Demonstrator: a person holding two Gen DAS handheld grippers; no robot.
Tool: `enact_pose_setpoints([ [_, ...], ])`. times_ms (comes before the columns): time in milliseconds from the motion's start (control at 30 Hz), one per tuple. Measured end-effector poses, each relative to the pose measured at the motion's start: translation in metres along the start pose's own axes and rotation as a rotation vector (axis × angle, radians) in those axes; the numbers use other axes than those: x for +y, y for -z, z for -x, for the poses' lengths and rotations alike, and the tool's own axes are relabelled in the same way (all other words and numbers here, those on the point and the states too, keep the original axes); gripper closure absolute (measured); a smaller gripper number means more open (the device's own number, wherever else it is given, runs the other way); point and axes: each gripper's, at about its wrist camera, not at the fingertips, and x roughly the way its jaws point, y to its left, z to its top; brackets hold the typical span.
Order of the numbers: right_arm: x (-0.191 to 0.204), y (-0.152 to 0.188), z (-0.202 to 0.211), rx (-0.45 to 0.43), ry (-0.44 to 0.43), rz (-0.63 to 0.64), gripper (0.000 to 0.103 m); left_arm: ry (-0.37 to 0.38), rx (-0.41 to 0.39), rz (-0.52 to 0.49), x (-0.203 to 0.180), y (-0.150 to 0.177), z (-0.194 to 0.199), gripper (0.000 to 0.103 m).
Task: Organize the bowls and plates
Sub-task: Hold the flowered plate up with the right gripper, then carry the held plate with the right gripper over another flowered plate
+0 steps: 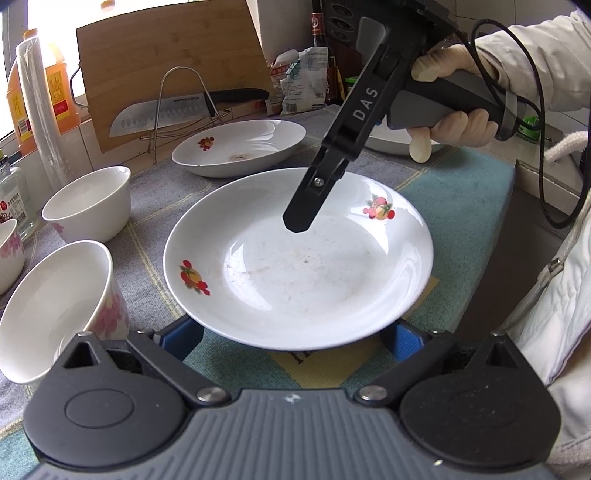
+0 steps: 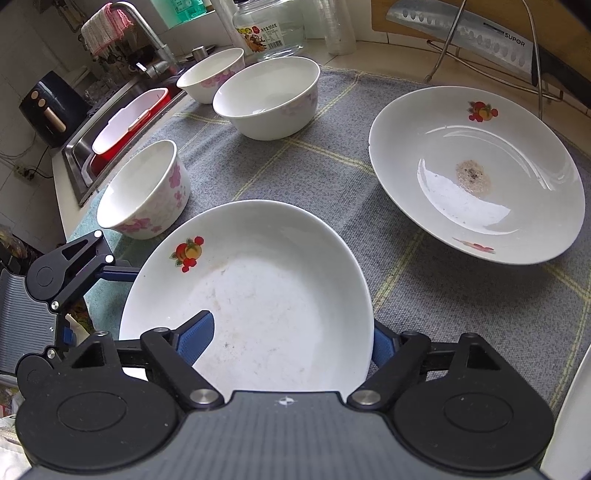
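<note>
A white plate with fruit prints (image 1: 295, 266) (image 2: 258, 291) is held above the grey cloth. My right gripper (image 2: 291, 339) straddles its near rim, one blue finger (image 2: 197, 339) inside and one outside. In the left wrist view the right gripper (image 1: 299, 221) reaches over the plate's far side. My left gripper (image 1: 291, 339) is under the plate's near edge, jaws wide, blue pads (image 1: 404, 341) partly hidden. A second fruit-print plate (image 1: 240, 147) (image 2: 476, 170) with a brown stain lies further back. Three flowered white bowls (image 2: 144, 192) (image 2: 269, 96) (image 2: 212, 74) stand to the left.
A grey checked cloth (image 2: 295, 162) covers the counter. A knife on a wire rack (image 1: 162, 110) and a wooden board (image 1: 166, 55) stand behind. Oil bottles (image 1: 55, 92) and a glass jar (image 2: 269, 26) line the back. A sink with a red tub (image 2: 125, 125) lies left.
</note>
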Motion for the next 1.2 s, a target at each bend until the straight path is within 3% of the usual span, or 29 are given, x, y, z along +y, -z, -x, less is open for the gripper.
enact_pose_setpoints([
  [633, 0.004, 0.002, 0.004, -0.027, 0.014, -0.003, 0.017, -0.020, 0.004, -0.018, 0.000, 0.001, 0.001, 0.002],
  [1200, 0.003, 0.006, 0.028, -0.065, 0.033, -0.008, 0.016, 0.001, -0.005, -0.040, -0.003, -0.019, 0.006, 0.002],
])
